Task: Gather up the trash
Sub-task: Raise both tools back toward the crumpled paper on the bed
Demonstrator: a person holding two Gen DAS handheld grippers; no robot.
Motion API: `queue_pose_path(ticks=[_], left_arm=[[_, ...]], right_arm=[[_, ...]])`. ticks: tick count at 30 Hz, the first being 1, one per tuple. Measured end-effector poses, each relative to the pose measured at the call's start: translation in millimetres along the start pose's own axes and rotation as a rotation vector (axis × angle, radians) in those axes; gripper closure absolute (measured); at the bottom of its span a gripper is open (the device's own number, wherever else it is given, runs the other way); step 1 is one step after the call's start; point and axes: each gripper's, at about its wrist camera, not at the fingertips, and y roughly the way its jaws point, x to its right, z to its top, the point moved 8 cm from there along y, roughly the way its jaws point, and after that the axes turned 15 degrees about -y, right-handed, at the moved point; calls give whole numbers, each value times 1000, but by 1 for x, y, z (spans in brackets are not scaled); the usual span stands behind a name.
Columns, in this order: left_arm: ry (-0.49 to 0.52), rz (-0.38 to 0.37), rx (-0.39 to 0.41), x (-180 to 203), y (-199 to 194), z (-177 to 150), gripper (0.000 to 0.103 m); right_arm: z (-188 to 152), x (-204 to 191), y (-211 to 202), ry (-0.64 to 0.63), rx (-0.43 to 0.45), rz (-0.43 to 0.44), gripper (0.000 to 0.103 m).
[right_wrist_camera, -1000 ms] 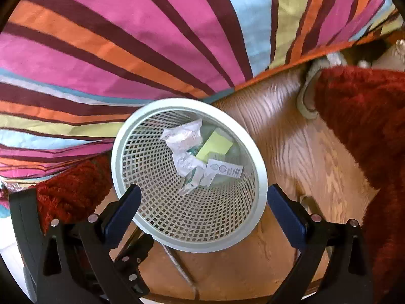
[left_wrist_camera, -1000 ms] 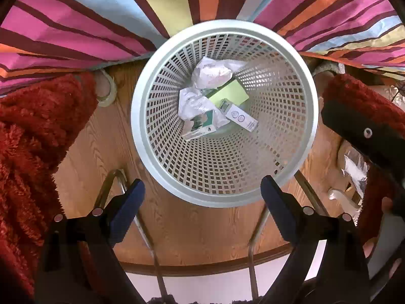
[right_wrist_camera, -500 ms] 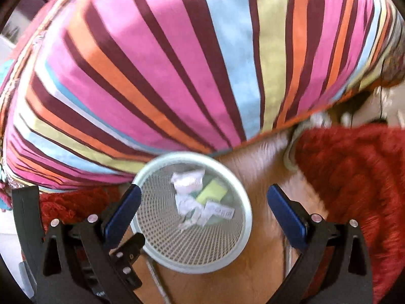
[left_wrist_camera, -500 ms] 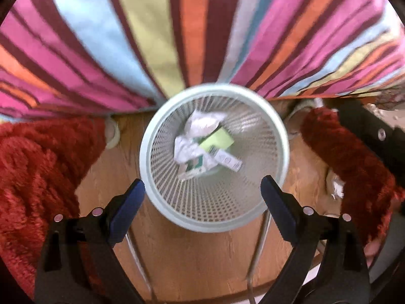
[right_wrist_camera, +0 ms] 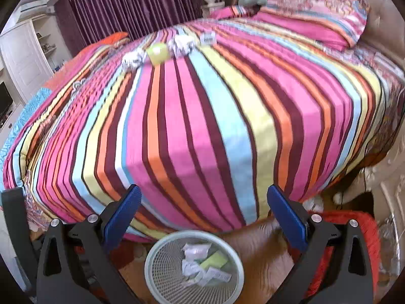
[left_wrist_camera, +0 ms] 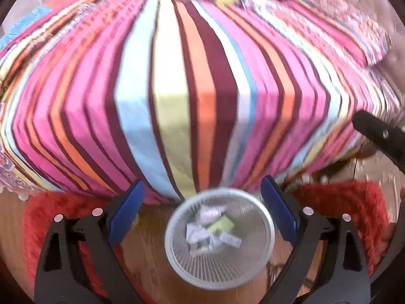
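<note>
A white mesh waste basket [left_wrist_camera: 263,258] [right_wrist_camera: 154,258] stands on the wood floor at the foot of the bed, holding crumpled paper [left_wrist_camera: 208,212] [right_wrist_camera: 196,249], a green box [left_wrist_camera: 220,226] [right_wrist_camera: 215,260] and small cartons. My left gripper [left_wrist_camera: 202,202] is open and empty above it. My right gripper [right_wrist_camera: 202,210] is open and empty too. Far up the striped bed [right_wrist_camera: 202,126] lie two paper balls [right_wrist_camera: 133,60] [right_wrist_camera: 181,43], a green box [right_wrist_camera: 157,53] and a small white carton [right_wrist_camera: 208,39].
Red shaggy rugs [left_wrist_camera: 354,202] [right_wrist_camera: 354,228] flank the basket on the wood floor [left_wrist_camera: 149,248]. Patterned pillows [right_wrist_camera: 316,12] sit at the bed's far right. Purple curtains [right_wrist_camera: 126,7] and a white cabinet [right_wrist_camera: 22,58] stand behind. The other gripper's black arm [left_wrist_camera: 379,134] shows at right.
Both grippers rose and tilted up from the basket. The basket shrank toward the bottom of each view, and the bed top with its trash came into sight.
</note>
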Motion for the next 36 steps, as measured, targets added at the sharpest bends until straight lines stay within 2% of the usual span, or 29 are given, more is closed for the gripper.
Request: queue_pose_path(ticks=[5, 18, 31, 36], left_arm=[[-9, -24, 84, -2, -16, 26, 13], [58, -48, 164, 16, -20, 64, 13], [61, -69, 162, 26, 3, 111, 13], [28, -81, 157, 24, 15, 134, 13]], right_arm=[[16, 7, -1, 1, 42, 8, 8], [39, 14, 7, 23, 72, 21, 8], [77, 20, 34, 15, 74, 57, 8], [87, 22, 48, 24, 59, 77, 8]])
